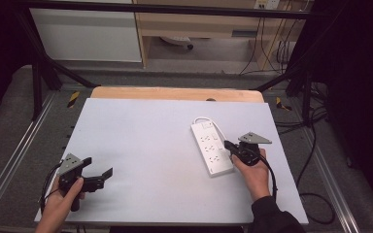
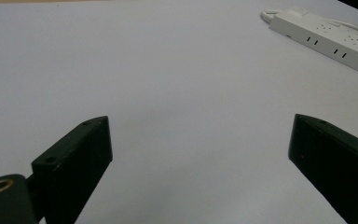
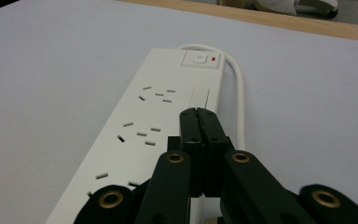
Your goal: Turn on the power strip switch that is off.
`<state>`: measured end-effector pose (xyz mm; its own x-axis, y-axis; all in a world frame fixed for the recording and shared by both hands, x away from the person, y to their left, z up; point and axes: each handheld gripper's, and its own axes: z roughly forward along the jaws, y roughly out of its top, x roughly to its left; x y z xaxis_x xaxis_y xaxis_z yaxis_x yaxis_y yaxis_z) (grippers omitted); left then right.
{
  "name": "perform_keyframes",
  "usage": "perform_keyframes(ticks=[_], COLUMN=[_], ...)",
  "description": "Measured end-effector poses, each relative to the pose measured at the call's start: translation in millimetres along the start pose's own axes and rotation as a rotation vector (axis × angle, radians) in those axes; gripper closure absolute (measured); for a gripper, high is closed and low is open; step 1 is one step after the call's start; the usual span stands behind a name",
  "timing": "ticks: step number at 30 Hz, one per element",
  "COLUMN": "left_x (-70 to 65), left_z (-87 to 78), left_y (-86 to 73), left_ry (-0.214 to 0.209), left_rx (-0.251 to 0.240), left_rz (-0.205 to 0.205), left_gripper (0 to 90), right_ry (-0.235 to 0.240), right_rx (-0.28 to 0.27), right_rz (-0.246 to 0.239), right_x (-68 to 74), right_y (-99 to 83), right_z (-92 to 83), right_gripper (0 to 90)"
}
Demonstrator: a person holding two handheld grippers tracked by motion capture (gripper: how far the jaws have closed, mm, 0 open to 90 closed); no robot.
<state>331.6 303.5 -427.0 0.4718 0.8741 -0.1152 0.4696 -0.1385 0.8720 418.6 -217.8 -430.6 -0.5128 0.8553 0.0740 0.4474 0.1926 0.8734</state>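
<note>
A white power strip point(image 1: 211, 145) lies on the pale table sheet point(image 1: 145, 145), right of centre, with its switch and red light point(image 3: 213, 59) at the far end. Its white cable point(image 3: 237, 79) loops around that end. My right gripper point(image 1: 226, 144) is shut with nothing between its jaws, and its tips point(image 3: 198, 113) sit over the strip's right-hand side near the middle sockets. Whether they touch the strip I cannot tell. My left gripper point(image 1: 105, 178) stands open at the near left corner, its jaws point(image 2: 200, 123) wide apart over bare sheet. The power strip point(image 2: 331, 39) lies far ahead of it to the right.
A wooden tabletop edge point(image 1: 175, 93) shows behind the sheet. Black frame bars point(image 1: 43, 68) stand around the table. Dark cables point(image 1: 315, 194) trail on the floor at right. A pale cabinet point(image 1: 87, 34) stands at the back.
</note>
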Motion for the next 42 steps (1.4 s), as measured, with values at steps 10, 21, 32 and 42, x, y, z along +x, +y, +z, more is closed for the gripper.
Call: perform_keyframes(ticks=[10, 21, 32, 42], left_x=[0.1, 0.2, 0.5, 0.7], left_z=[0.0, 0.0, 0.1, 0.1], left_y=[0.0, 0.1, 0.2, 0.2], left_ry=[0.0, 0.0, 0.001, 0.002], left_rx=[0.0, 0.0, 0.0, 0.0], left_rz=[0.001, 0.001, 0.004, 0.005], left_gripper=[6.1, 6.1, 6.1, 6.2], right_ry=[0.003, 0.007, 0.014, 0.02], right_rx=[0.02, 0.043, 0.066, 0.073], right_rz=[-0.004, -0.008, -0.01, -0.015], right_x=[1.9, 3.0, 4.8, 6.5], right_y=[-3.0, -6.1, -9.0, -10.1], right_z=[0.8, 0.9, 3.0, 3.5], right_gripper=[90.0, 90.0, 90.0, 90.0])
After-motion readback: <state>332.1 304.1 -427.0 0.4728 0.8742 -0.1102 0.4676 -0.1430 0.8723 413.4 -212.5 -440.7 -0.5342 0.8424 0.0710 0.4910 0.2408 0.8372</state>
